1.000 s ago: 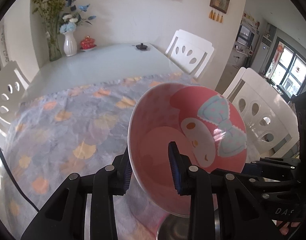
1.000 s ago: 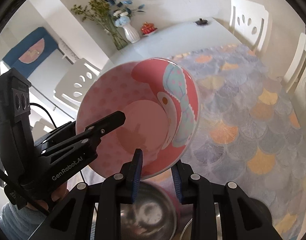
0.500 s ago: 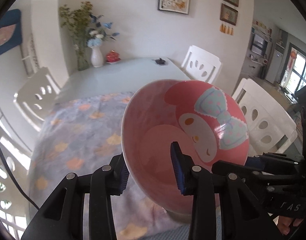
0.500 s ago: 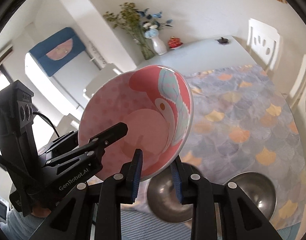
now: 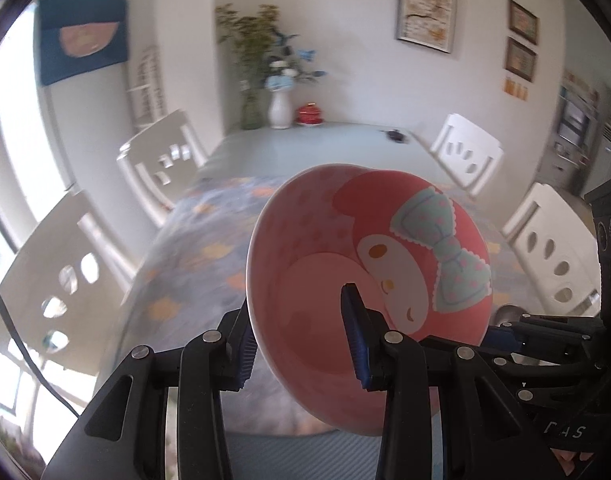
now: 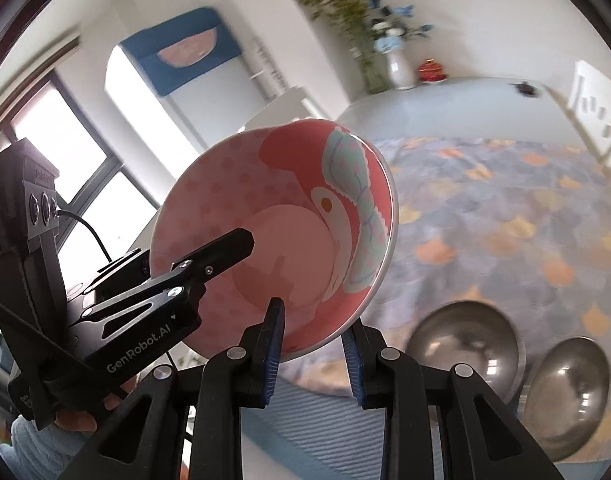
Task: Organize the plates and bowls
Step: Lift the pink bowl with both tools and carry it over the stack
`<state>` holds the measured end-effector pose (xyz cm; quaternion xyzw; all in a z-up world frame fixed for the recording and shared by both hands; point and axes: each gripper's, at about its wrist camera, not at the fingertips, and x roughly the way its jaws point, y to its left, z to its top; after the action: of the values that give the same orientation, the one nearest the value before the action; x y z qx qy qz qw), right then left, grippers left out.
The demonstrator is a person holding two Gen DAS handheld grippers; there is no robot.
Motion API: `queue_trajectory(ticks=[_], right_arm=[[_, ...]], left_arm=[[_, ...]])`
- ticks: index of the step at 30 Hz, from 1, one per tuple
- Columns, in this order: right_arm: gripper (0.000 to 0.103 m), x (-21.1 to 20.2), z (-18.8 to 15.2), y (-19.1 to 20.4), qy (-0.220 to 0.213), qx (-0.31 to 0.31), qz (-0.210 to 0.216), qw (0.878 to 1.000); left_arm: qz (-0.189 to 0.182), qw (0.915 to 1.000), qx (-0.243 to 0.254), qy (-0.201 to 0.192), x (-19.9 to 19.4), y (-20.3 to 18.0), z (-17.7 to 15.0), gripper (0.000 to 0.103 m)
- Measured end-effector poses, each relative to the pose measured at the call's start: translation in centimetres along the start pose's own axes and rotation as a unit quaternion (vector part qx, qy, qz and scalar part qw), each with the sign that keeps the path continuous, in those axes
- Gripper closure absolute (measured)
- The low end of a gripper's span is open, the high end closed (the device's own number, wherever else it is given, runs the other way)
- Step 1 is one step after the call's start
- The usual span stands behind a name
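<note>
Pink bowl (image 5: pixel 369 280) now higher off cloth (image 6: pixel 505 208), tilted; left hand-held gripper (image 5: pixel 301 344) and right hand-held gripper (image 6: pixel 313 344) both clamped on rim

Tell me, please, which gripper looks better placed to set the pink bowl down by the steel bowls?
Probably the right gripper: it pinches the pink bowl at its lower rim, with both steel bowls just below. The left gripper grips the rim's other side.

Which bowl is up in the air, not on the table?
The pink bowl with the bow picture. Both grippers pinch its rim and hold it tilted, while the two shiny metal bowls sit on the tablecloth.
</note>
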<state>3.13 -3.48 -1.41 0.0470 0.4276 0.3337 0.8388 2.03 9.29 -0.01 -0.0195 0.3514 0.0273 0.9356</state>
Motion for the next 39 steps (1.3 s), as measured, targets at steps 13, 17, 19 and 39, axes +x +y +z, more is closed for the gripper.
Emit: queue_trajectory(ticks=[13,17,19,39], right_arm=[[0.075,6.6,-2.3,7.6,0.096,-0.085,0.081,0.989],[0.075,8.3,-3.5,9.0,0.125,-0.102,0.091,0.983],[0.075,9.0,-3.9,9.3,0.137,-0.107,0.094,0.98],[0.074,16.9,-7.2,13.3,0.248,-0.152,0.106,0.951]], left_arm=[[0.098,0.9884,-0.113,0.03,-4.0,8.2,-6.4,0.068],[0.12,0.9825,-0.134,0.049,-4.5,9.5,-8.5,0.068],[0.126,0.9801,-0.143,0.055,-4.7,10.0,-9.2,0.068],[0.166,0.952,-0.233,0.11,-2.7,14.9,-14.7,0.068]])
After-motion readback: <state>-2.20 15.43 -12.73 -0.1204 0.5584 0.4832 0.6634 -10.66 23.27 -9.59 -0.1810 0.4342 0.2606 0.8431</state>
